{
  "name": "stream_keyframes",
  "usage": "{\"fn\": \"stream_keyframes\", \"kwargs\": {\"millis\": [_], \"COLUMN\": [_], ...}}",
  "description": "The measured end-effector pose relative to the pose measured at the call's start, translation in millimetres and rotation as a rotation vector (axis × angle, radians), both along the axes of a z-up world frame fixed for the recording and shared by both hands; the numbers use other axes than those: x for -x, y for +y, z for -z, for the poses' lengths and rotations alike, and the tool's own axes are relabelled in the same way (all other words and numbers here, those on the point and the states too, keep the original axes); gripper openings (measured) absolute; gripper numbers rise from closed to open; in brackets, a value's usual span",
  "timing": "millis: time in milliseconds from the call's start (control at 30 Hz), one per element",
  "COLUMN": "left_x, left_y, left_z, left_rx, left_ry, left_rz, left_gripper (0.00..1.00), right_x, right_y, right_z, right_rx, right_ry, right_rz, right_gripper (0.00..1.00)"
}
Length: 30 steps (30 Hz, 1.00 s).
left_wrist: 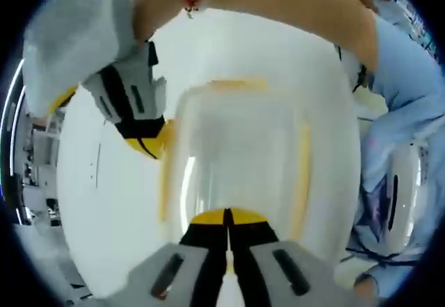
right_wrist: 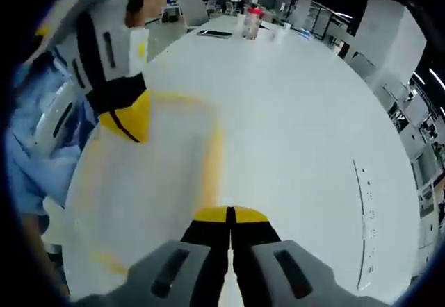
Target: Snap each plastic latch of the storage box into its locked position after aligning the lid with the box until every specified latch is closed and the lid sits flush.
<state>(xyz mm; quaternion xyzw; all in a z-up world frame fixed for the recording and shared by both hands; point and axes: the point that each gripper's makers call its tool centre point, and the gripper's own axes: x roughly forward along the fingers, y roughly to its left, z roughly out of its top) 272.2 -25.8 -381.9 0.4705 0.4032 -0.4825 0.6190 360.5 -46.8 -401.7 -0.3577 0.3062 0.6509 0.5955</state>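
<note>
My left gripper (left_wrist: pixel 227 218) has its jaws closed together, yellow tips touching, resting at the near edge of the storage box (left_wrist: pixel 236 147), a clear tub with yellowish trim sitting on the white table (left_wrist: pixel 104 203). My right gripper (right_wrist: pixel 228 217) is closed the same way, empty, its tips at the box's long yellow edge (right_wrist: pixel 211 161). In the left gripper view the right gripper (left_wrist: pixel 142 130) presses its yellow tip against the box's side rim; in the right gripper view the left gripper (right_wrist: pixel 125 116) comes in from the left onto the box.

I judge the step in hand to be pressing a latch home. To do it well I would keep one closed tip holding the lid down flat and push the other squarely against the latch (left_wrist: pixel 236 85), not at a slant, so it clicks and does not skid off the slick plastic. The blur hides whether any latch is already locked.

A person's bare arm (left_wrist: pixel 278 1) and blue sleeve (left_wrist: pixel 403 78) cross above the box. A cup or bottle (right_wrist: pixel 250 22) and a flat dark object (right_wrist: pixel 214 34) stand at the table's far end, well apart. Nothing blocks the box itself.
</note>
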Motion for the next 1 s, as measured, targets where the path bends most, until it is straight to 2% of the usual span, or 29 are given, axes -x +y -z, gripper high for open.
{"fn": "stream_keyframes", "kwargs": {"millis": [33,133,200,233,267,400,467,767,933,967,1000], "left_x": [-0.5,-1.4,-2.5,-3.4,-4.5,-5.7,-5.7,-1.1,-0.3,0.2,-0.7], "left_y": [1.2,0.2,0.2,0.2,0.3,1.6,2.5,1.7,1.7,1.0,0.3], "left_z": [-0.1,0.4,0.7,0.6,1.3,3.6,5.5,12.6,14.4,14.6,15.3], "left_rx": [-0.001,-0.024,-0.030,-0.031,-0.032,-0.013,-0.001,-0.087,-0.032,-0.030,-0.031], "left_ry": [0.004,-0.018,-0.023,-0.021,-0.016,0.012,0.028,0.003,0.040,0.044,0.043], "left_rz": [-0.046,-0.005,-0.003,-0.005,-0.007,-0.032,-0.037,-0.015,-0.038,-0.038,-0.034], "left_gripper": [0.00,0.00,0.00,0.00,0.00,0.00,0.00,0.00,0.00,0.00,0.00], "right_x": [1.7,2.6,2.0,3.9,4.5,6.6,8.8,14.1,15.8,20.7,23.3], "right_y": [-0.3,-2.6,-3.0,-1.4,-1.0,1.9,1.6,-0.1,-2.0,-1.9,-7.4], "right_z": [1.2,8.3,13.8,16.7,18.2,22.9,24.4,30.2,32.5,34.0,42.7], "right_rx": [-0.001,0.034,0.061,0.060,0.060,0.029,0.024,0.017,-0.001,0.000,0.064], "right_ry": [0.040,0.155,0.182,0.227,0.248,0.332,0.388,0.449,0.478,0.508,0.543], "right_rz": [-0.005,-0.012,-0.035,-0.037,-0.043,-0.074,-0.058,-0.075,-0.079,-0.091,-0.050], "right_gripper": [0.00,0.00,0.00,0.00,0.00,0.00,0.00,0.00,0.00,0.00,0.00]}}
